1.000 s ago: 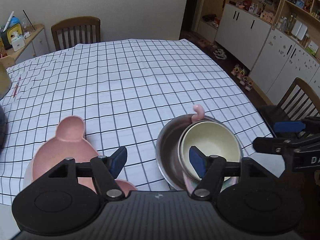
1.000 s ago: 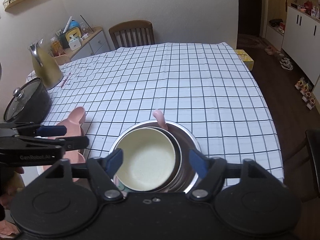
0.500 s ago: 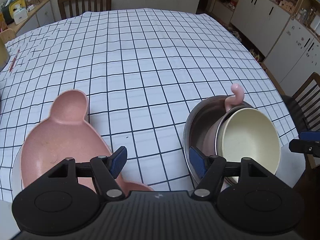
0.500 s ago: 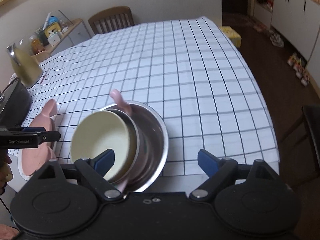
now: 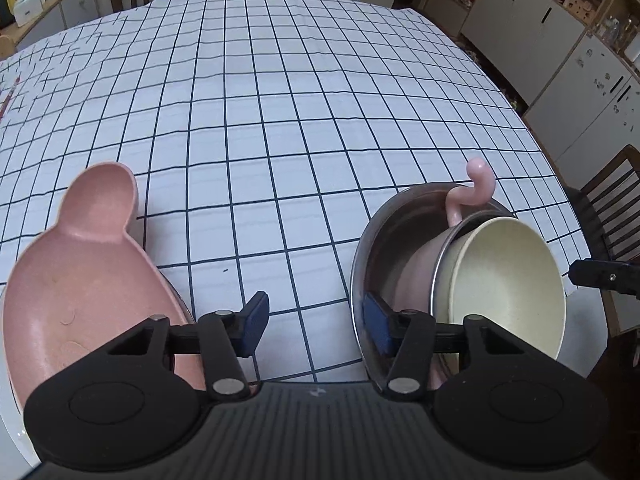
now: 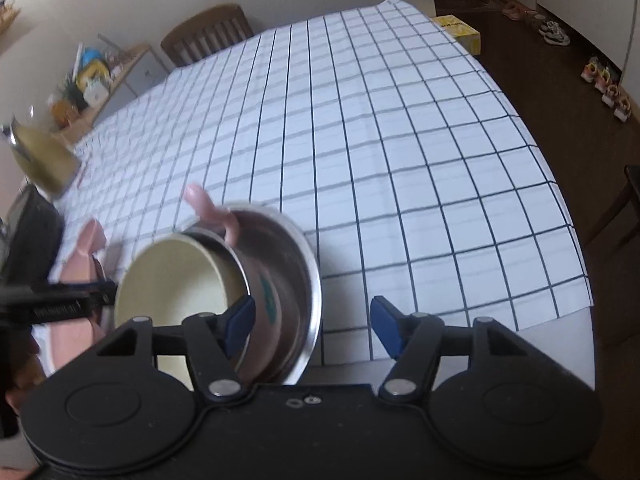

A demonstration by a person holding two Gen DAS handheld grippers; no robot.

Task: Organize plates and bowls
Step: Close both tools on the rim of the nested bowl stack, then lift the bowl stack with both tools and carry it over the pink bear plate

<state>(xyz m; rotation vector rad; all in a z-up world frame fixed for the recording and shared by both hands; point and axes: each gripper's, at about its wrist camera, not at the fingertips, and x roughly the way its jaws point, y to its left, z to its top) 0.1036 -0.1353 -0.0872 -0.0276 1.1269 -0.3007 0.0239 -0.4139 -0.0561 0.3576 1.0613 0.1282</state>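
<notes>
A steel bowl point(image 5: 380, 236) stands near the table's front edge, holding a pink bowl with a curly handle point(image 5: 476, 188) and a cream bowl point(image 5: 504, 280). My left gripper point(image 5: 316, 326) straddles its left rim, one pad inside and one over the cloth; the jaws are closing and neither pad presses. My right gripper point(image 6: 312, 324) straddles the right rim of the steel bowl point(image 6: 308, 280) the same way, closing without touching. The cream bowl point(image 6: 172, 280) lies left of it. A pink figure-shaped plate point(image 5: 80, 264) rests on a white plate to the left.
The checked tablecloth point(image 5: 280, 100) stretches far back. A yellowish kettle point(image 6: 40, 156) and a black pot point(image 6: 28, 232) stand at the left edge. Wooden chairs point(image 6: 208, 32) point(image 5: 612, 184) flank the table. White cabinets point(image 5: 560, 40) and a yellow box point(image 6: 456, 28) lie to the right.
Both grippers have come down and closer to the steel bowl, one to each side of it. Their jaws have narrowed. The right gripper has rolled, so its view now tilts.
</notes>
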